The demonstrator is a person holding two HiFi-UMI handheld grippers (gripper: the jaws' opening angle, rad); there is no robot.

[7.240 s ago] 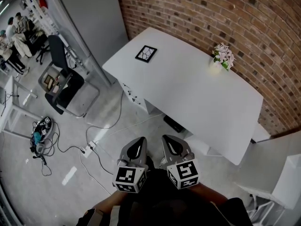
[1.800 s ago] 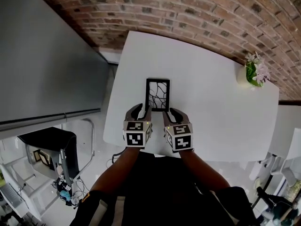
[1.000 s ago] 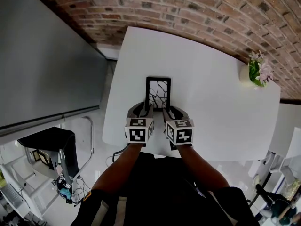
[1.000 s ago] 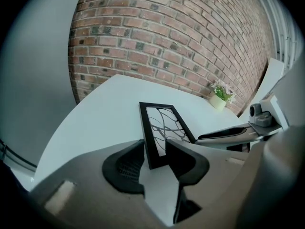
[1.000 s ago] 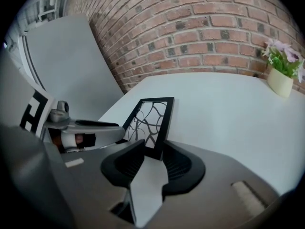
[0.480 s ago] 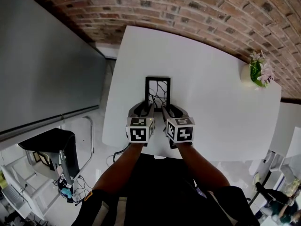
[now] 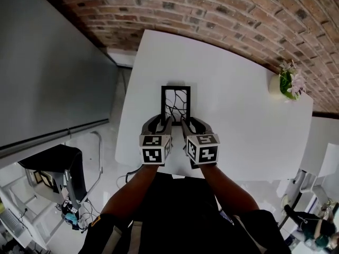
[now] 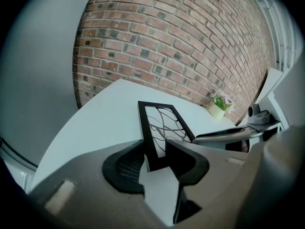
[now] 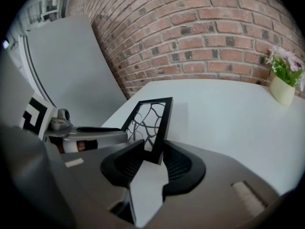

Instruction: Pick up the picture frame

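Note:
The picture frame (image 7: 176, 102) is black with a branching line pattern and sits near the left end of the white table (image 7: 238, 105). My left gripper (image 7: 162, 121) is shut on its near left corner and my right gripper (image 7: 189, 121) on its near right corner. In the left gripper view the picture frame (image 8: 162, 128) rises tilted from between the jaws of the left gripper (image 8: 155, 159). In the right gripper view the picture frame (image 9: 150, 120) stands up out of the right gripper (image 9: 155, 156) and casts a shadow on the tabletop behind it.
A small pot of pink flowers (image 7: 286, 83) stands at the table's far right, by the brick wall (image 7: 222, 9). A grey partition (image 7: 47, 73) lies left of the table. A black chair (image 7: 47, 173) stands on the floor at lower left.
Both grippers have slid forward and drawn together onto the frame's near corners. The frame now looks slightly larger and tipped up off the tabletop.

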